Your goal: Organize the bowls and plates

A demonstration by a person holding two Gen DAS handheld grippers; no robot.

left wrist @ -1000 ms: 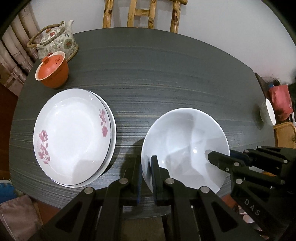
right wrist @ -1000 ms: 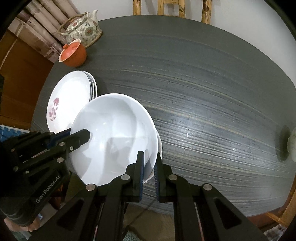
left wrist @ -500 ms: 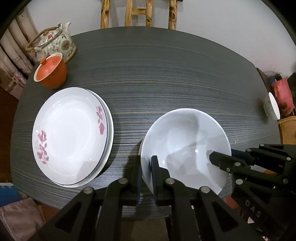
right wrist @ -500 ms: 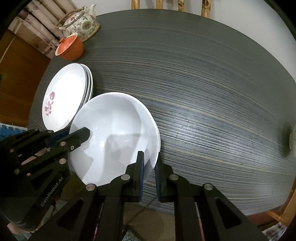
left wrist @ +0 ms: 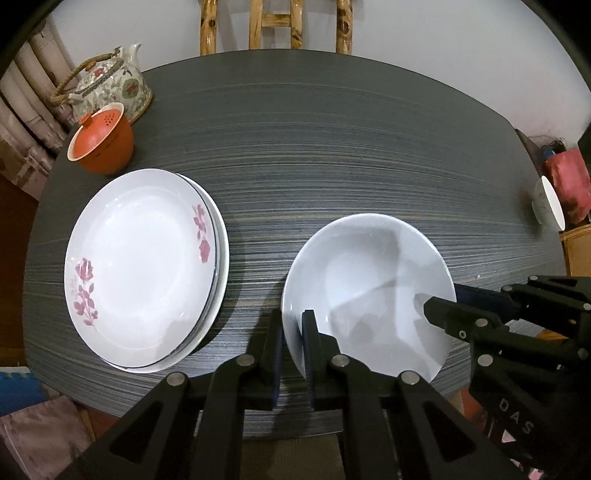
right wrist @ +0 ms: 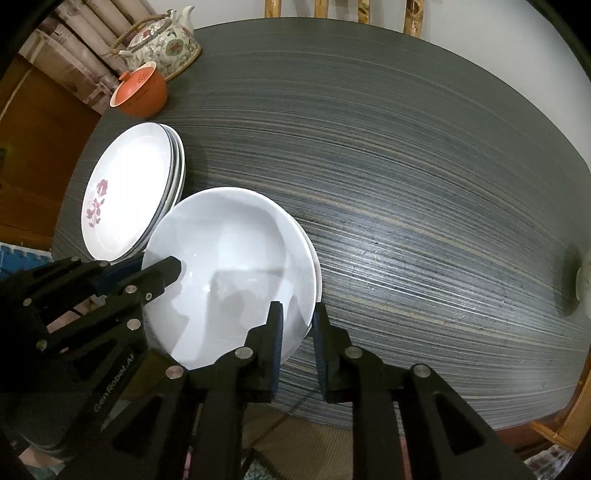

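Observation:
A plain white bowl sits near the front edge of the dark table; it also shows in the right wrist view. My left gripper is shut on the bowl's left rim. My right gripper grips the bowl's right rim, one finger inside and one outside; it shows at the right in the left wrist view. A stack of white plates with red roses lies to the left of the bowl, also seen in the right wrist view.
An orange lidded cup and a floral teapot stand at the far left. A small white cup sits at the table's right edge. A bamboo chair stands behind the table.
Both grippers, still holding the bowl, have moved with it a little to the right and toward the table's front edge. The plate stack has not moved.

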